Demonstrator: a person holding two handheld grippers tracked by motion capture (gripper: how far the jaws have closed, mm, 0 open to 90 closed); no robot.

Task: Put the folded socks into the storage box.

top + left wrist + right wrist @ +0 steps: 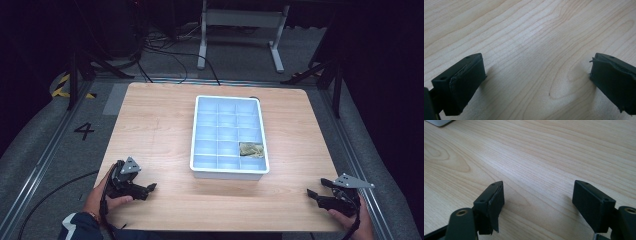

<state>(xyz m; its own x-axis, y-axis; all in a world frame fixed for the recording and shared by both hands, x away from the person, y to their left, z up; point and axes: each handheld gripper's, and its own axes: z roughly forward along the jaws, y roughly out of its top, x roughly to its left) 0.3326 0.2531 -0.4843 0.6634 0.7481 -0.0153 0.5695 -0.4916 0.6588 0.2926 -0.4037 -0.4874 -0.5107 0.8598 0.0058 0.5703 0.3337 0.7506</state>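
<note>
A white tray [229, 171] divided into several compartments lies in the middle of the wooden table. A small crumpled yellowish object [251, 149] sits in a compartment near the tray's front right corner. My left gripper [151, 188] rests near the table's front left, held by a hand, jaws pointing right. In the left gripper view my left gripper [536, 82] is open over bare wood. My right gripper [310, 193] rests at the front right, pointing left. The right gripper view shows my right gripper [537, 202] open over bare wood, nothing between the jaws.
The wooden table [150, 130] has bare surface on both sides of the tray. A corner of the tray [439, 122] shows at the top left of the right gripper view. Cables and a metal frame [240, 20] stand on the floor beyond the table.
</note>
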